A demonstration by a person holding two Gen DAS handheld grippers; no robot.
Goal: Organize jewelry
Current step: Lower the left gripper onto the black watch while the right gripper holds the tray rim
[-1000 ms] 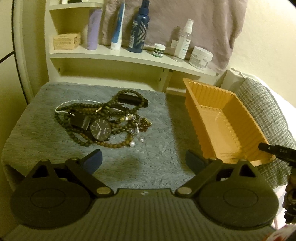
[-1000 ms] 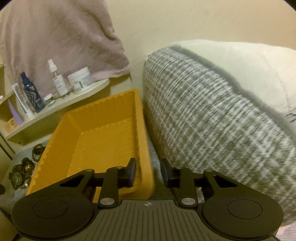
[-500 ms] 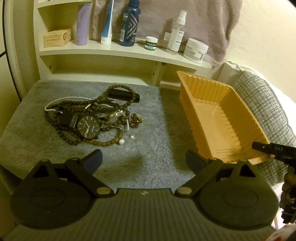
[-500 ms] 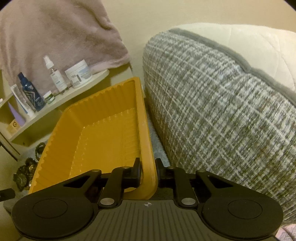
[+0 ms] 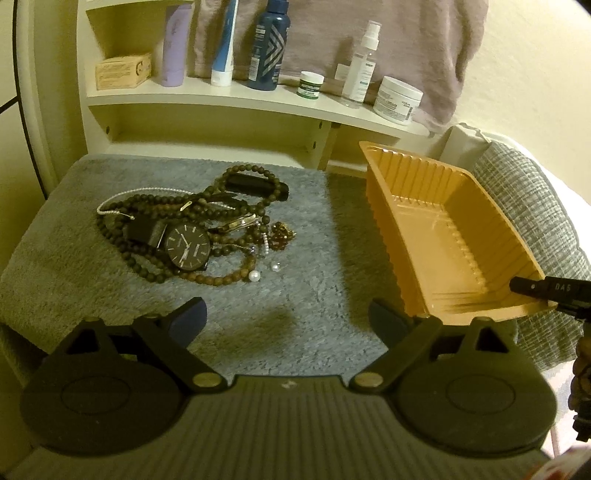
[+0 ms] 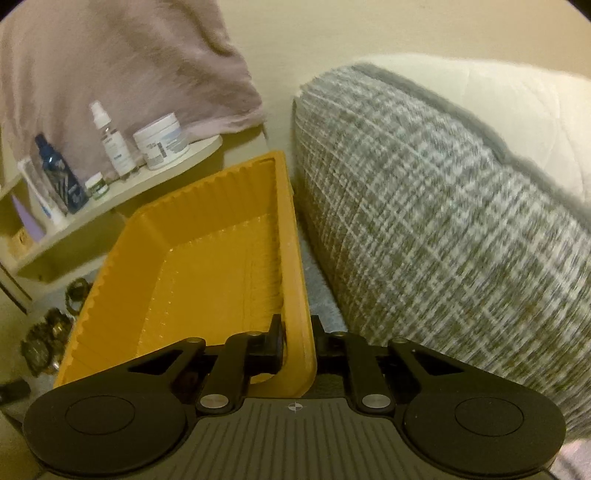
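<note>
A tangle of jewelry lies on the grey mat: dark bead strands, a black watch, a gold piece and loose pearls. An empty orange tray stands to its right. My left gripper is open and empty, in front of the jewelry. My right gripper is shut on the tray's near right rim, one finger inside, one outside. Its tip shows at the tray's corner in the left wrist view. The jewelry appears at the far left.
A cream shelf behind the mat holds bottles, tubes, jars and a small box. A mauve towel hangs behind it. A grey woven cushion presses close on the tray's right side.
My right gripper moved forward and closed its fingers on the tray's rim. The left gripper shifted slightly; it stays open. The jewelry has not moved.
</note>
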